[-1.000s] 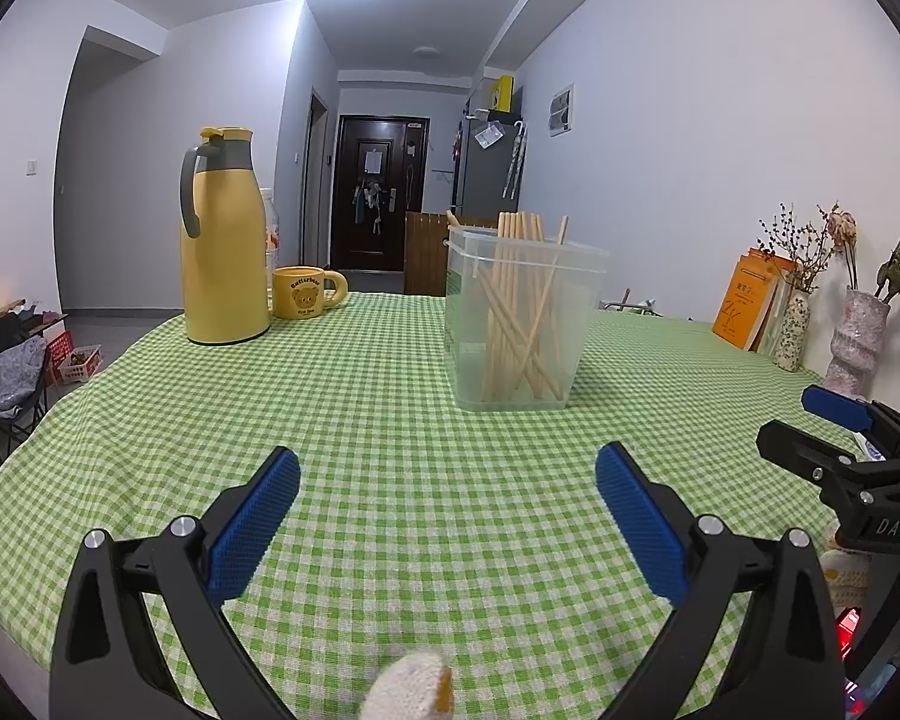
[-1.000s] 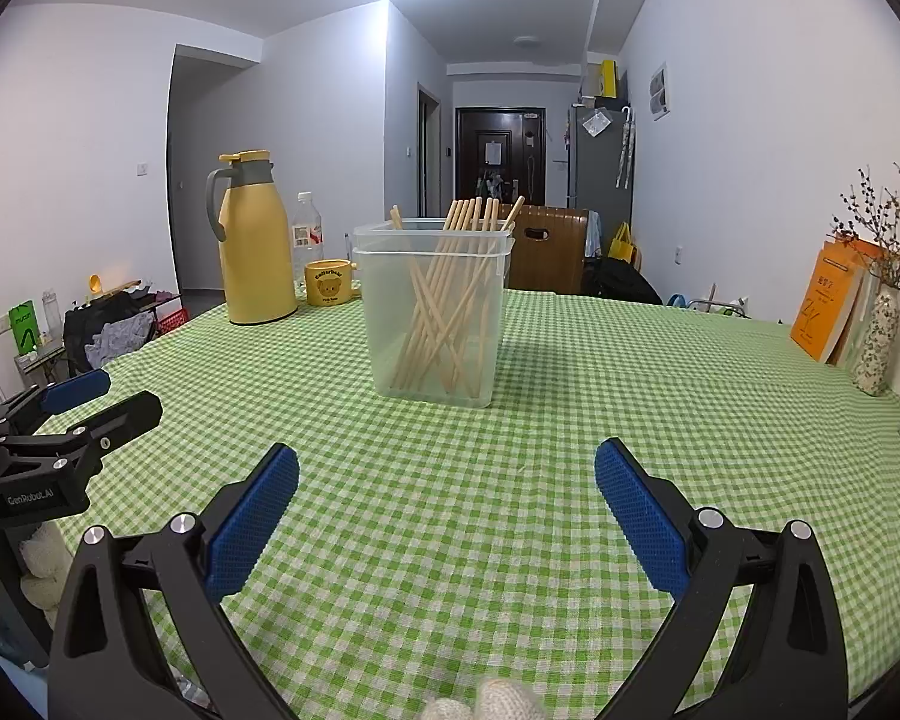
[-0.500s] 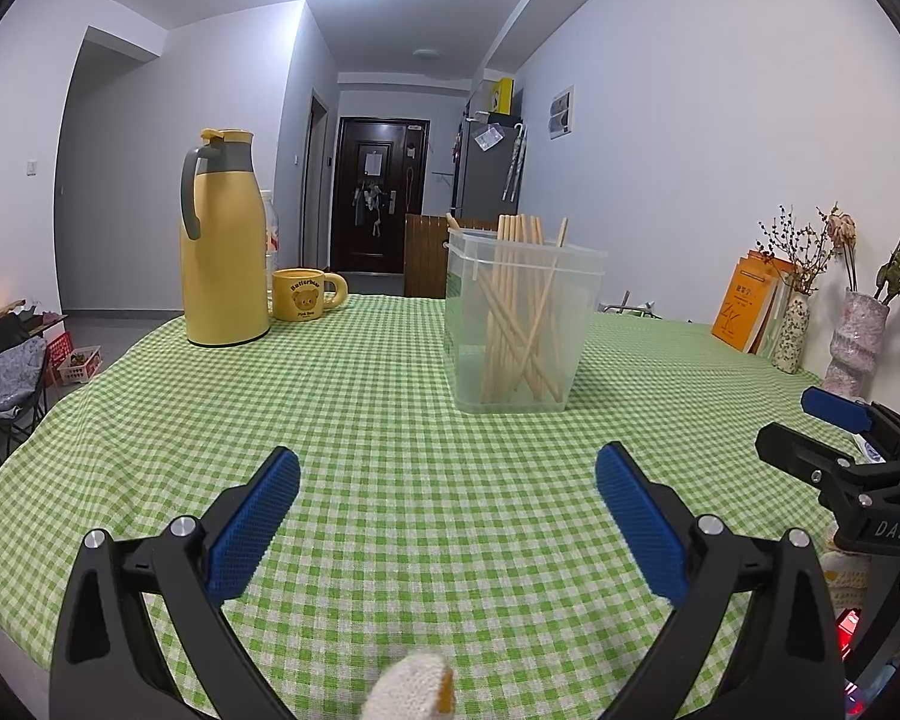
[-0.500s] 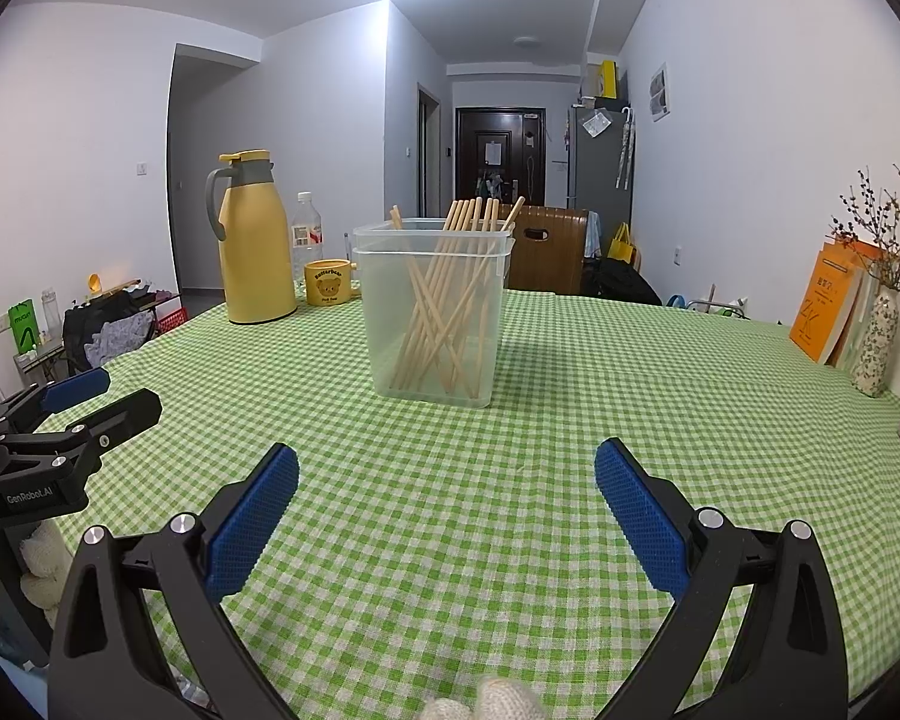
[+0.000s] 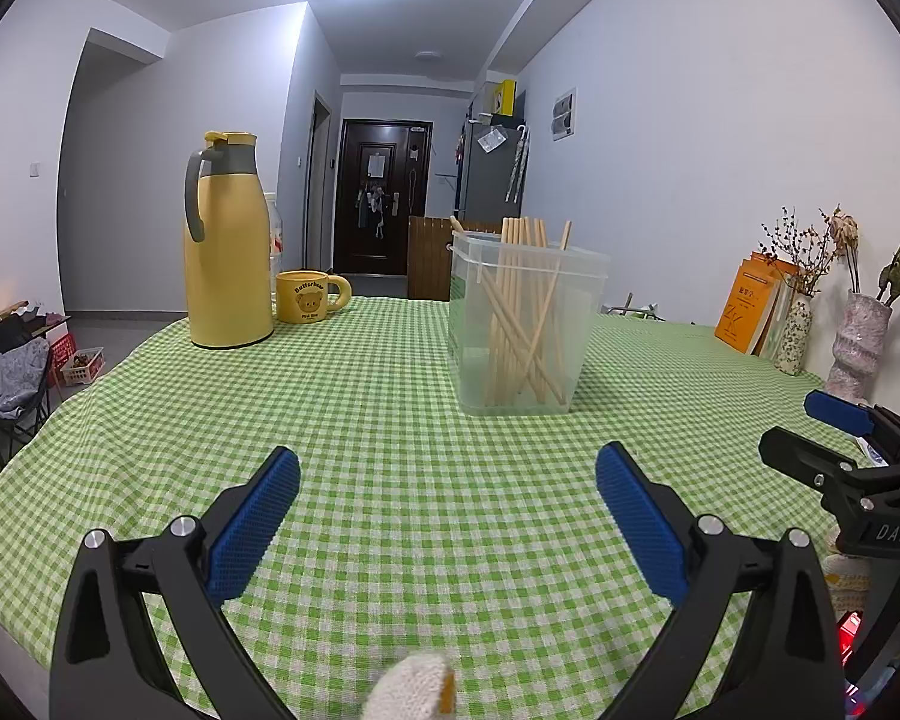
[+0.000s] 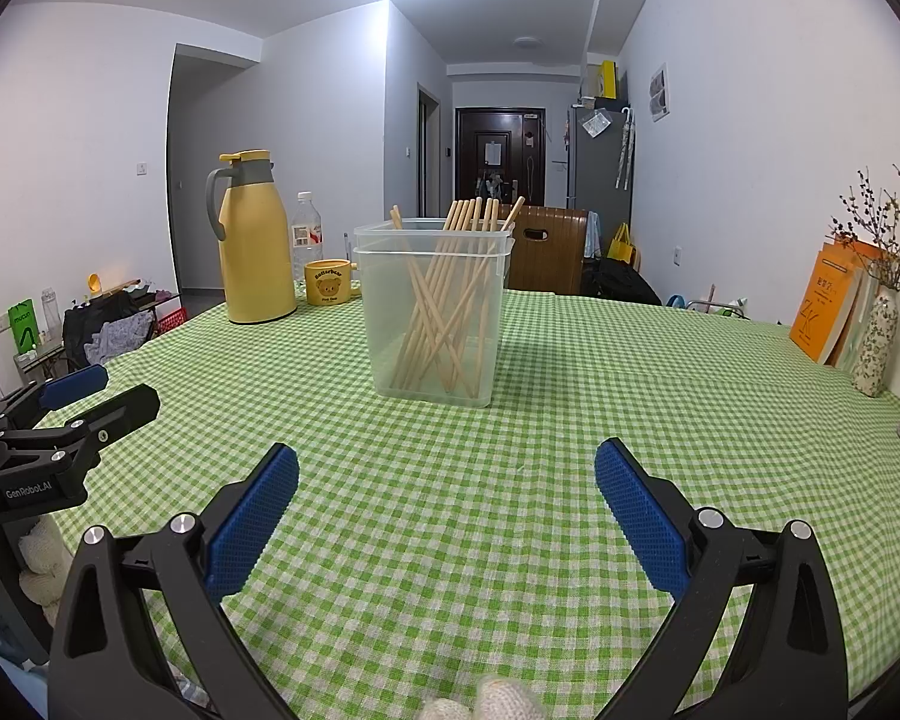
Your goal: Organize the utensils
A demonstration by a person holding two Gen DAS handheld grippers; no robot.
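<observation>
Your left gripper [image 5: 447,483] is spread wide and empty; the clear container [image 5: 525,330] of chopsticks [image 5: 519,324] stands ahead, slightly right. Your right gripper [image 6: 446,483] is also spread and empty, container ahead, slightly left. Chopsticks stand near-upright, leaning; neither gripper looks clearly nearer.

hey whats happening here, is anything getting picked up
Nothing is being handled right now. A person holds two grippers over the green checked tablecloth; the left gripper and right gripper are both open and empty. The wooden chopsticks already stand inside the clear plastic container, ahead of both grippers. A yellow thermos and yellow mug sit further back.
</observation>
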